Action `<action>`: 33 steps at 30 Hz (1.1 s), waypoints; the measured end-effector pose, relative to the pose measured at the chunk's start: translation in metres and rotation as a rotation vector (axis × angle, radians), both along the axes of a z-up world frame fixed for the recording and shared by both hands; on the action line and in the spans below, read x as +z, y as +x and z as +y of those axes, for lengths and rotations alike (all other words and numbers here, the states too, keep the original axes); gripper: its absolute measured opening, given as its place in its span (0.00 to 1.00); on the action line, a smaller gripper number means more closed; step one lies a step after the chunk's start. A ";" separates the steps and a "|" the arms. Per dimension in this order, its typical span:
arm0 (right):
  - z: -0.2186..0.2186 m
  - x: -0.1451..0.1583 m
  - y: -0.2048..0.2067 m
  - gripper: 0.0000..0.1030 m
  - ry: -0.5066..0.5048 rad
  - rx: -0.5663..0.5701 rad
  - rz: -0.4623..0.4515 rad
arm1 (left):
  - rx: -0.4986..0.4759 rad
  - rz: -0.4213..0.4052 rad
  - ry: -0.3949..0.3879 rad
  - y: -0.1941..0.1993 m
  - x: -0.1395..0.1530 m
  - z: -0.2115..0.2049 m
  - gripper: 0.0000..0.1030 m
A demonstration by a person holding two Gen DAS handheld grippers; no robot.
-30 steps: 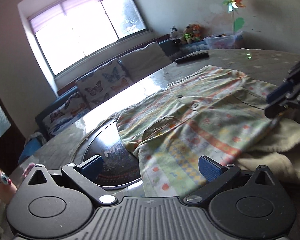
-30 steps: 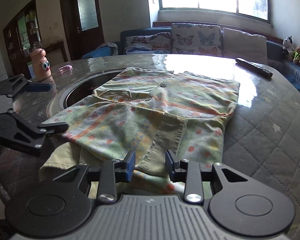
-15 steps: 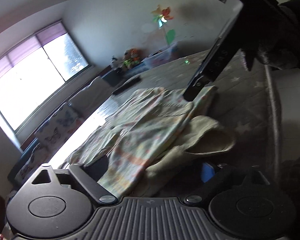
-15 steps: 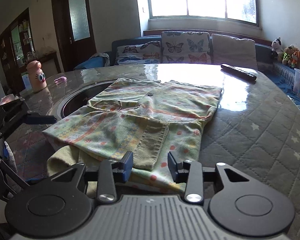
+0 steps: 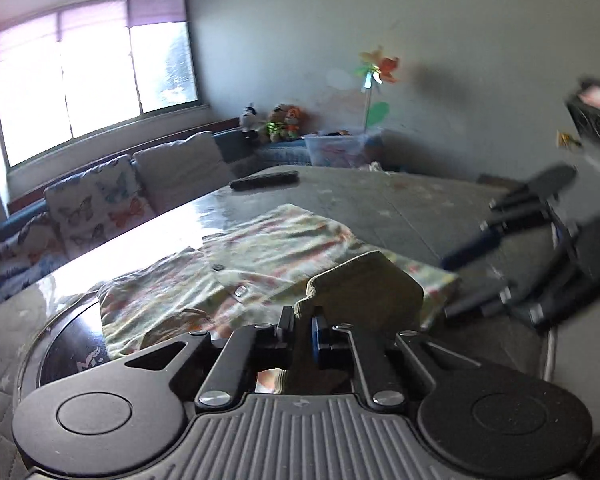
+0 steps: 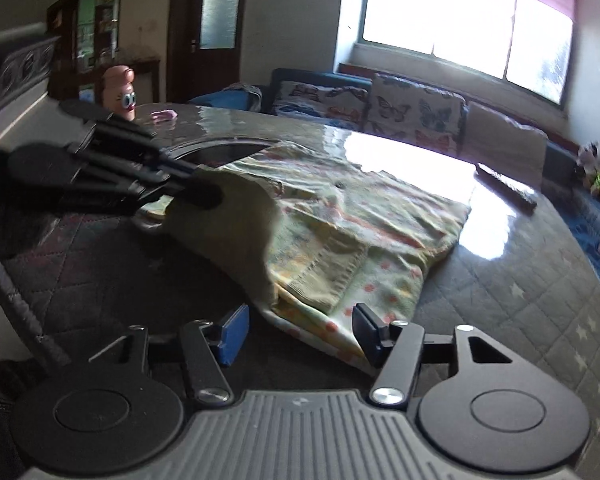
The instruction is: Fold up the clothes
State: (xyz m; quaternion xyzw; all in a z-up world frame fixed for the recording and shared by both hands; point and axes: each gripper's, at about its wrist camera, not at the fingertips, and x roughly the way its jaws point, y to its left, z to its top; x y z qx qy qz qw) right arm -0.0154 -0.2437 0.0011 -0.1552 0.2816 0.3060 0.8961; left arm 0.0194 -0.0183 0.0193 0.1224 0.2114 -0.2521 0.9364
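With my left gripper (image 5: pixel 302 330) pinched tight on the plain hem of the patterned garment (image 6: pixel 364 216), lifted off the table (image 6: pixel 520 280) near its front edge, and my right gripper (image 6: pixel 298 334) wide open holding nothing, the fold looked only half done.

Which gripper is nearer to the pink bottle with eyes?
Left. The left gripper holds the garment just before the bottle; the right gripper is at the garment's near edge.
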 end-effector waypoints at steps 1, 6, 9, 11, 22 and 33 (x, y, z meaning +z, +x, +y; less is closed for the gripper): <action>0.002 0.000 0.001 0.57 -0.002 0.007 -0.005 | 0.005 0.003 -0.008 0.004 0.002 0.001 0.08; 0.027 -0.004 0.019 0.55 0.040 0.046 -0.018 | 0.011 0.022 -0.031 0.013 0.005 0.002 0.08; 0.032 -0.007 0.034 0.39 0.077 0.047 0.037 | 0.022 0.034 -0.036 0.011 0.004 0.008 0.10; 0.032 -0.007 0.041 0.25 0.105 0.049 0.076 | 0.032 0.036 -0.031 0.008 0.004 0.013 0.13; 0.021 0.015 0.057 0.15 0.222 -0.018 0.090 | 0.057 -0.068 0.207 -0.033 -0.015 0.033 0.48; 0.019 0.023 0.046 0.09 0.240 -0.031 0.048 | 0.072 -0.099 0.299 -0.030 -0.025 0.042 0.10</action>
